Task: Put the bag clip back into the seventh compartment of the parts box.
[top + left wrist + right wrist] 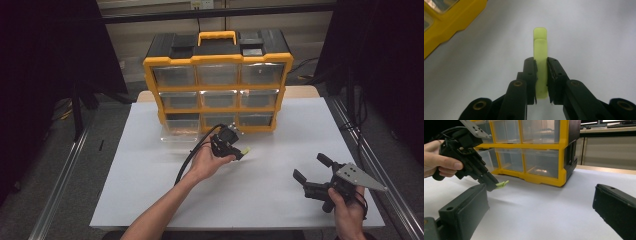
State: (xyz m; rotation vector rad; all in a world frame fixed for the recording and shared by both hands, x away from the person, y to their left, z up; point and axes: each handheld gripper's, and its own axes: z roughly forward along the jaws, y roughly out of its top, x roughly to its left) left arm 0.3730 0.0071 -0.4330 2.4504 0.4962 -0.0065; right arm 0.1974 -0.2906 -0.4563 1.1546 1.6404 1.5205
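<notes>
1. While the left tongs [239,152] hang just in front of the organizer [217,80], near its bottom row, they are clamped on a clip [540,62], a small yellow-green plastic strip held clear above the tabletop [150,200].
2. The clip looks light, thin and stiff, perhaps a little slick; the jaws pinch its flat faces near the lower end, and most of its length juts out past them. That flat-sided hold seems to me the safest place to take it.
3. The right tongs [312,168] rest well to the right of the organizer, near the tabletop's front edge, jaws spread wide and holding nothing.
4. Count: one clip, one organizer with nine clear drawers in three rows, the bottom-left drawer [181,131] pulled out, and two tongs.
</notes>
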